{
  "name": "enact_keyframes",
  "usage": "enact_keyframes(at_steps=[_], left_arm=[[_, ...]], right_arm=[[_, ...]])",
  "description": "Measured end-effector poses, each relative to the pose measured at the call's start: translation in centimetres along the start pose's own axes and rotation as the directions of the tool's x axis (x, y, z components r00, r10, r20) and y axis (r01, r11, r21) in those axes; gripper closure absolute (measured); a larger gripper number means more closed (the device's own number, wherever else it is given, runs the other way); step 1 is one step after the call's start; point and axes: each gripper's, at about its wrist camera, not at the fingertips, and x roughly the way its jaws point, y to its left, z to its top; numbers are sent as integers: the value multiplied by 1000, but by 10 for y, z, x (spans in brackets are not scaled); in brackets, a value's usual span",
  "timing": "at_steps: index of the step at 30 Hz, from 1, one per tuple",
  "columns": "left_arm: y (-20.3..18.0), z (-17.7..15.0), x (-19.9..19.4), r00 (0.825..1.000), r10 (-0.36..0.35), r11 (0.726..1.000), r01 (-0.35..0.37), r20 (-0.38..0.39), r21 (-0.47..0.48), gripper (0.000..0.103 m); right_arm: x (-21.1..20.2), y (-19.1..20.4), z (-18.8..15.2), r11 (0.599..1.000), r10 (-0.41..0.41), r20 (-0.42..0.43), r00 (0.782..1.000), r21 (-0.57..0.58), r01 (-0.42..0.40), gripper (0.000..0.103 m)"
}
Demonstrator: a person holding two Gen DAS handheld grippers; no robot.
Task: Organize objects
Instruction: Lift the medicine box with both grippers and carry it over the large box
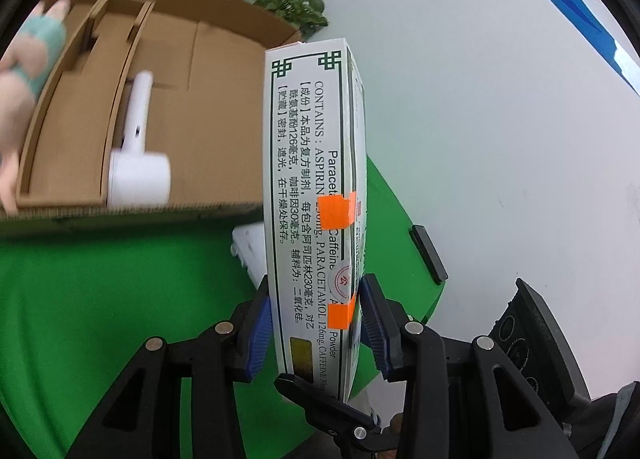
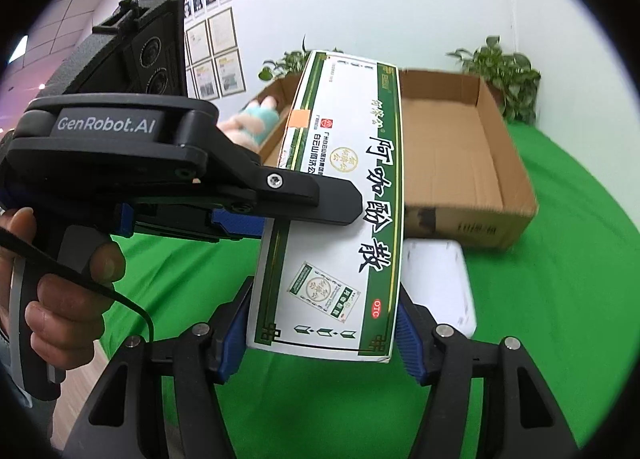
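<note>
While your left tongs point(image 1: 316, 329) are clamping the medicine box point(image 1: 310, 195) edge-on above the green counter point(image 1: 100, 299), the cardboard box point(image 1: 168, 131) is waiting beyond. From the right view, your right tongs point(image 2: 320, 333) are gripping its broad face; next, you're likely steering it in.

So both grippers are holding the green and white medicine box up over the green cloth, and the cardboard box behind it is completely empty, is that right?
Not quite. The cardboard box is not empty: the left wrist view shows a white handheld device and a doll in it. The rest holds: the left gripper and right gripper both grip the medicine box above the green cloth.
</note>
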Motion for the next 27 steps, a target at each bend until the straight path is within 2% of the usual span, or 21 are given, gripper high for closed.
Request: enact_keyframes(at_steps=[8,15,17,27], left_arm=[[-22,38,-17,999,21,996,-25,42,91,64],[-36,85,-27,997,40,989,-50,73,137,64],[-42,114,-19,996,40,988,-51,79,143,64],[-40,170,-18,994,52,989,-64,97,135,64]], right_arm=[[-4,-12,33,1000,-14,83,996,-4,14,42],[-3,-25,68,1000,-5,141,990,-13,6,42],[-3,-28,76,1000,-3,150,989,-20,6,42],[10,-47,124,999,17,133,991,-32,-13,42]])
